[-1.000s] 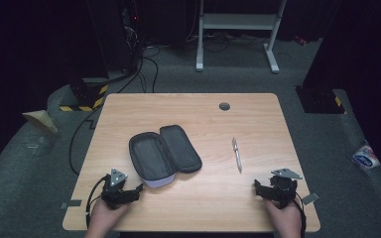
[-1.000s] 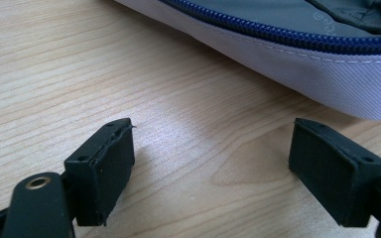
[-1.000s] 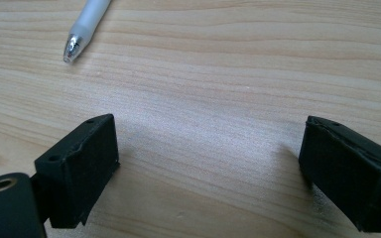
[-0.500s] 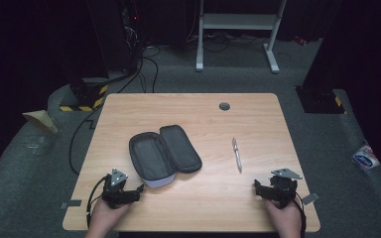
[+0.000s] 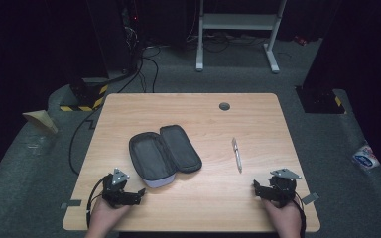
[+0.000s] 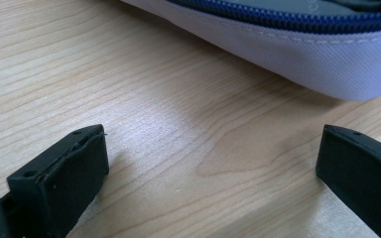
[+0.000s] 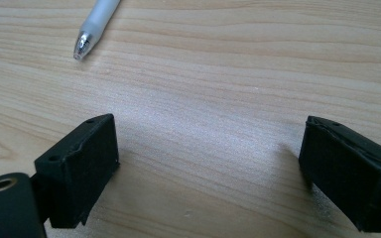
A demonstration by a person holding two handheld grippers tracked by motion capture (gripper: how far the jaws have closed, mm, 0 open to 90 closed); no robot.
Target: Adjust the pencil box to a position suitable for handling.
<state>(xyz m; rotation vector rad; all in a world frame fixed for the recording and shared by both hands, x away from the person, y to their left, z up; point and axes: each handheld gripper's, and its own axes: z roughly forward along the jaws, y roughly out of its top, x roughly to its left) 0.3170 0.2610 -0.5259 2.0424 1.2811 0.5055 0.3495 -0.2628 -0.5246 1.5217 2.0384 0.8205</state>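
Pale lilac case (image 5: 164, 157), blue zip; white pen (image 5: 236, 154); light wood table (image 5: 258, 119).

left gripper (image 5: 140, 192) jaws just opening wide, right gripper (image 5: 256, 186) agape, both low

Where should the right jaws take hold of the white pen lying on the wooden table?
Grip the white pen mid-barrel, coming from above with the jaws set across it. It lies flat and slim, clear of the open grey zip case, so both long sides are free.
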